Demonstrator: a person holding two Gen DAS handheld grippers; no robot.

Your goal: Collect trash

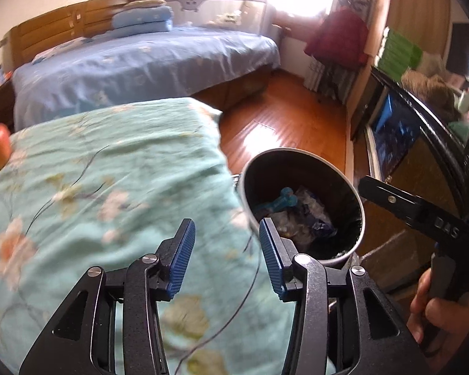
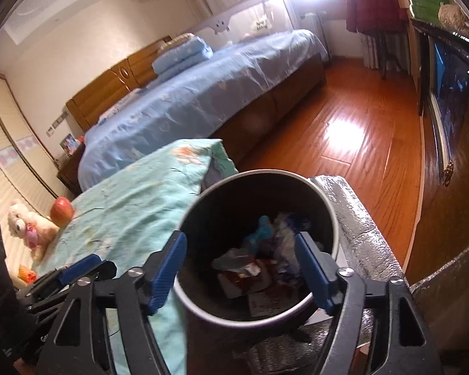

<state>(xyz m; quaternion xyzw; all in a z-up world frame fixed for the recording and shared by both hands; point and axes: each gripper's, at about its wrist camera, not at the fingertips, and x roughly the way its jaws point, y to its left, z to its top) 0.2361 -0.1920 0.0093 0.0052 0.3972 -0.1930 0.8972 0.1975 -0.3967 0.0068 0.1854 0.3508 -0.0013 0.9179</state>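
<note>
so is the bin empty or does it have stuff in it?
Not empty. The bin stands upright and open, with a teal item and crumpled wrappers covering its bottom, far below the rim.

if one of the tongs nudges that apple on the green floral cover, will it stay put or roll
The apple looks round and smooth, so it would probably roll. The soft floral cover may slow it. The plush toy beside it might block it on that side.

Left hand-held gripper (image 1: 226, 256) jaws apart, empty; right hand-held gripper (image 2: 239, 268) wider, empty.
</note>
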